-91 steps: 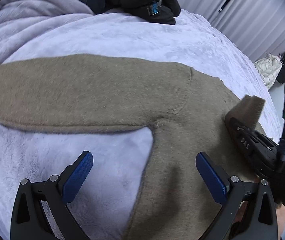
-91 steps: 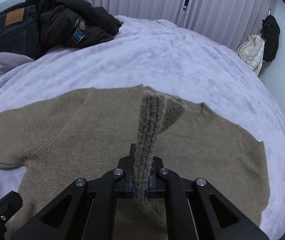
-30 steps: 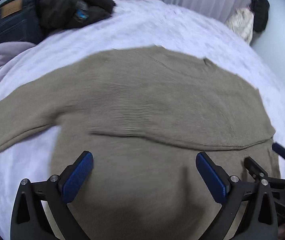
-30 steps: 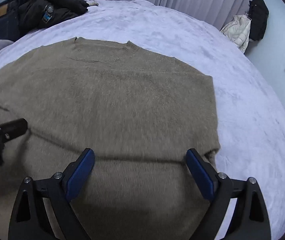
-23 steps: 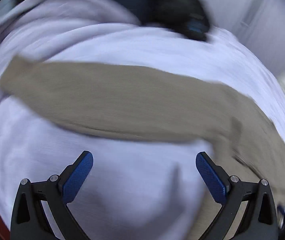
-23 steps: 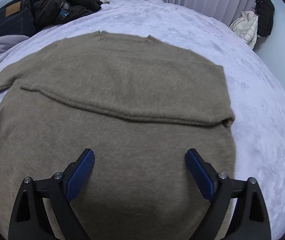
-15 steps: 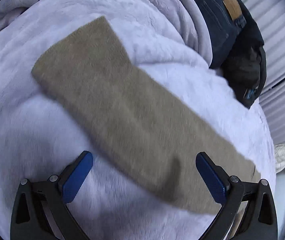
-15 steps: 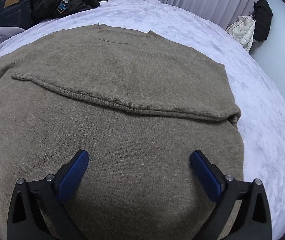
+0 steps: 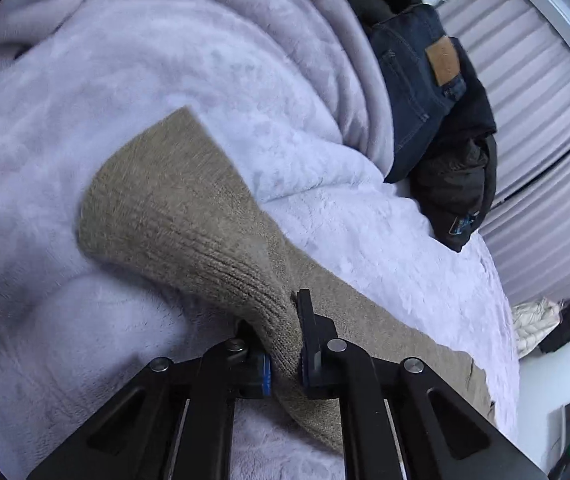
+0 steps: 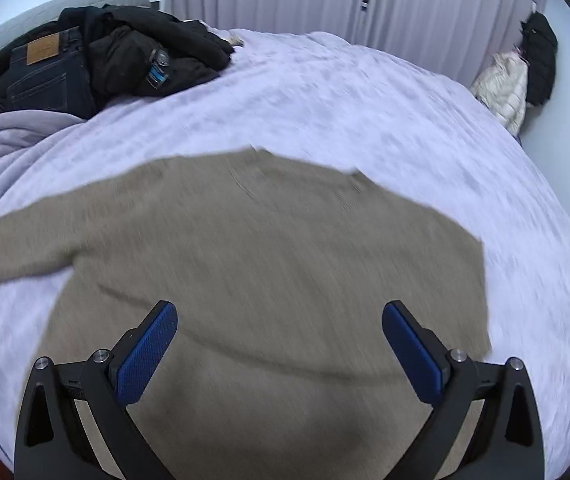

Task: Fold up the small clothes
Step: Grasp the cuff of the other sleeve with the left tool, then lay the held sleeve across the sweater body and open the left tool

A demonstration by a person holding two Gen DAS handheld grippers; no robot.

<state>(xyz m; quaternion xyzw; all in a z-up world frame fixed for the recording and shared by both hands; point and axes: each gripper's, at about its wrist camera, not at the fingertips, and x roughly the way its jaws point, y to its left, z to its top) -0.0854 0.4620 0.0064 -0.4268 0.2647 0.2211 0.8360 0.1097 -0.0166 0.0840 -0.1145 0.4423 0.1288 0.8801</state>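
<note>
A tan knit sweater [image 10: 269, 264] lies flat on the lilac bed cover, one sleeve folded across its body. Its other sleeve [image 9: 173, 208] stretches out to the left, and my left gripper [image 9: 283, 344] is shut on the sleeve's edge, which bunches up between the pads. In the right wrist view that sleeve's end [image 10: 1, 252] shows at the far left, with a bit of the left gripper beside it. My right gripper [image 10: 279, 344] hovers open above the sweater's lower half, nothing between its blue pads [image 10: 145, 356].
Dark jeans [image 10: 41, 76] and a black jacket [image 10: 153, 56] are piled at the bed's far left. A bunched lilac blanket [image 9: 245, 12] lies beside the sleeve. A white puffer jacket [image 10: 503, 84] and a black coat hang at the right wall, before grey curtains.
My left gripper swung left from the sweater's body to the outstretched sleeve and closed on its edge. The right gripper let go of the folded sleeve, opened and drew back over the sweater.
</note>
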